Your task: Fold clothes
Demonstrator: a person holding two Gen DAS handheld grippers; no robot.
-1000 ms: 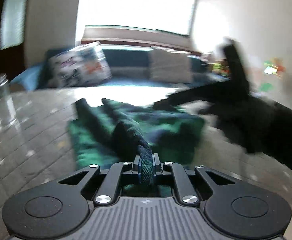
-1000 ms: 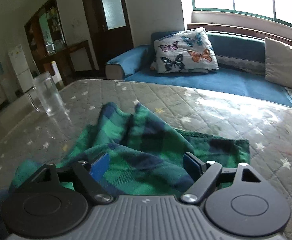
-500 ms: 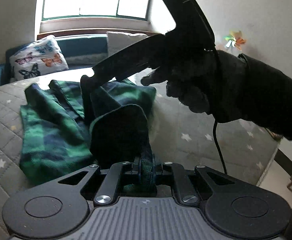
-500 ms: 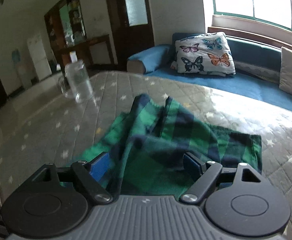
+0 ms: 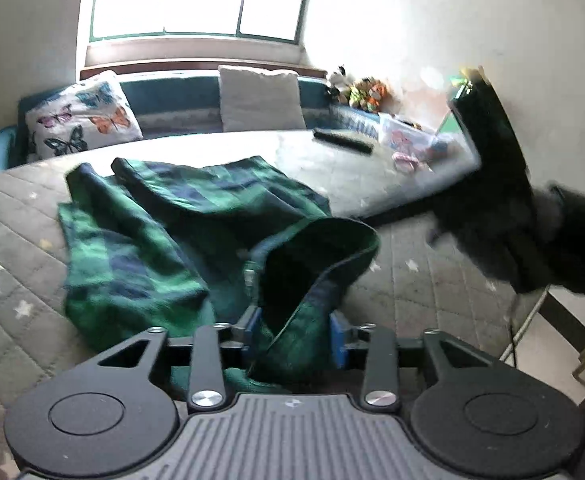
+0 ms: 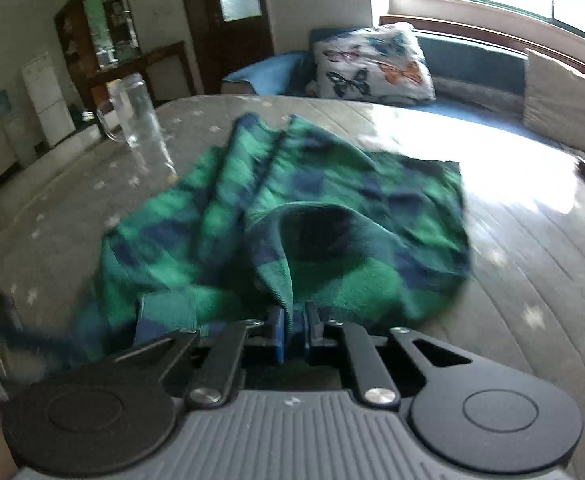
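Note:
A green and navy plaid cloth [image 5: 140, 256] lies rumpled on the grey quilted table cover [image 5: 412, 280]. My left gripper [image 5: 295, 336] is opening. A raised fold of the cloth hangs loosely between its blue pads [image 5: 338, 340], which do not press on it. In the right wrist view my right gripper [image 6: 294, 330] is shut on an upright edge of the plaid cloth [image 6: 332, 208], and that edge arches up in front of it. The gloved hand [image 5: 564, 240] holding the right gripper shows as a dark blur at the right of the left wrist view.
A clear glass jug [image 6: 140, 120] stands on the table left of the cloth. A dark remote [image 5: 342, 140] lies near the far edge. Behind the table a blue sofa [image 6: 472, 60] holds a butterfly pillow [image 6: 372, 64]. The table's right edge [image 5: 404, 208] drops to the floor.
My left jaws, earlier pinched on a cloth fold, have parted. My right jaws, earlier wide over the cloth, have closed on an edge. The right hand has moved off to the right.

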